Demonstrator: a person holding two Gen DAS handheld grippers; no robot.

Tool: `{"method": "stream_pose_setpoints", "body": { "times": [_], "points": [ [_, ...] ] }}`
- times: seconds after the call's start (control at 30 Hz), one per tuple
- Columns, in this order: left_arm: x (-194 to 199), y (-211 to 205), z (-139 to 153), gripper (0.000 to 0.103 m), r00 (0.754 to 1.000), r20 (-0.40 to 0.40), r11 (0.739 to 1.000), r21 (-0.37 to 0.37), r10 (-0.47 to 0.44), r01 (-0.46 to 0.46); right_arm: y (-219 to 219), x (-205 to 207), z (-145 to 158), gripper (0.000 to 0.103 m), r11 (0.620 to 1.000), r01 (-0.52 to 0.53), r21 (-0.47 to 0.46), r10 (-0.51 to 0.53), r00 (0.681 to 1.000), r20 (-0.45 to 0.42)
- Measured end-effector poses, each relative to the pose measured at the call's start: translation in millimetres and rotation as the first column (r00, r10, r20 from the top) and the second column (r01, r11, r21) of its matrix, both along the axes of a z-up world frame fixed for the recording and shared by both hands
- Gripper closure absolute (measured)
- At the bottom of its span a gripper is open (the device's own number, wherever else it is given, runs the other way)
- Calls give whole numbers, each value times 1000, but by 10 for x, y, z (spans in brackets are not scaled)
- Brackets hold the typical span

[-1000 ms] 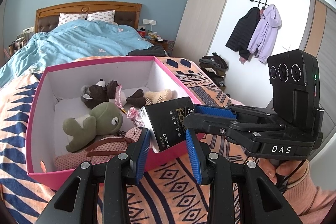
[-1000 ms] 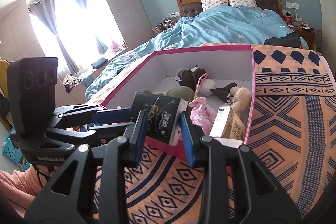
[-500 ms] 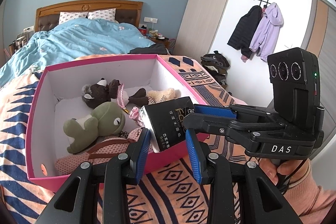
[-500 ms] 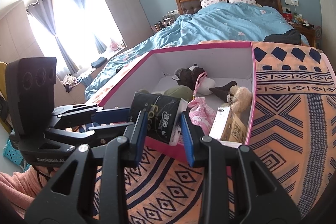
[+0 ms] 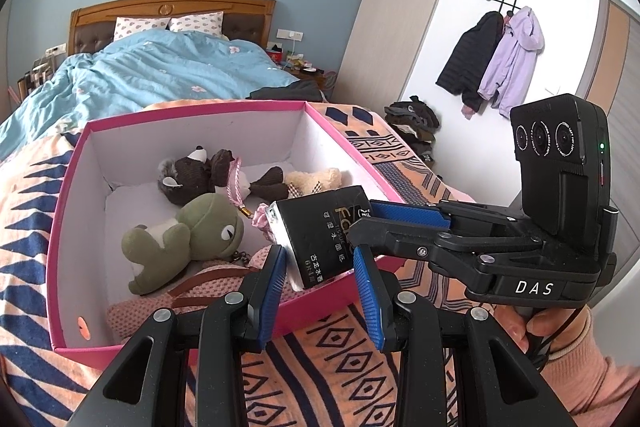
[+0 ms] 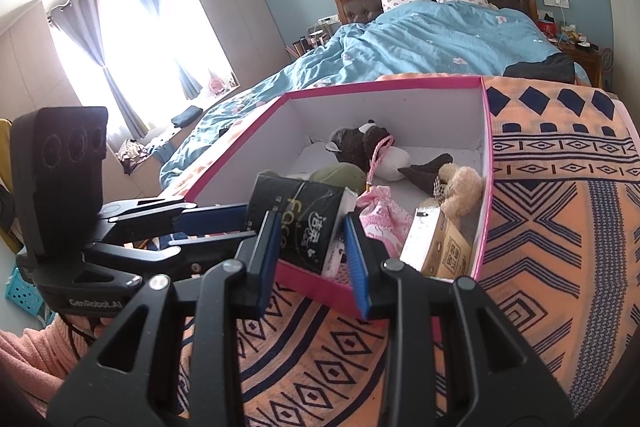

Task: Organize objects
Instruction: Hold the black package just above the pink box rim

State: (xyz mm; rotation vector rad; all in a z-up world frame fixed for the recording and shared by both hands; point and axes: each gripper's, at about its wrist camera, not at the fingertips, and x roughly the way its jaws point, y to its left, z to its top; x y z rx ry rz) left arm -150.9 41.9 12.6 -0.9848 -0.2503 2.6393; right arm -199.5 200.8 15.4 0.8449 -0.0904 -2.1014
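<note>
A black tissue pack (image 5: 320, 237) (image 6: 306, 223) hangs over the near rim of a pink box (image 5: 64, 195) (image 6: 486, 163). Both grippers hold it from crossing sides. My left gripper (image 5: 320, 269) has a blue pad on each side of the pack; it enters the right wrist view (image 6: 224, 223) from the left. My right gripper (image 6: 312, 247) also closes on the pack; it enters the left wrist view (image 5: 384, 225) from the right. In the box lie a green frog plush (image 5: 188, 233), a brown plush (image 5: 200, 175), a small tan bear (image 6: 460, 187) and a pink pouch (image 6: 380, 217).
The box rests on an orange and navy patterned blanket (image 6: 560, 227) on the bed. A cardboard packet (image 6: 438, 247) leans in the box's near right corner. A blue duvet (image 5: 160, 75) lies behind. Coats (image 5: 496, 59) hang on the right wall.
Both grippers and the tissue pack have edged slightly toward the box. The grip on the pack is unchanged.
</note>
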Motion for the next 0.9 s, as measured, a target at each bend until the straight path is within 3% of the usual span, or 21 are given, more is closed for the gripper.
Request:
{"method": "stream_pose_setpoints", "body": {
  "times": [0.9],
  "points": [
    [-149, -73, -116, 68, 999, 42, 1000, 18, 12, -13, -97, -164, -117, 68, 1000, 8, 22, -9, 999, 31]
  ]
}}
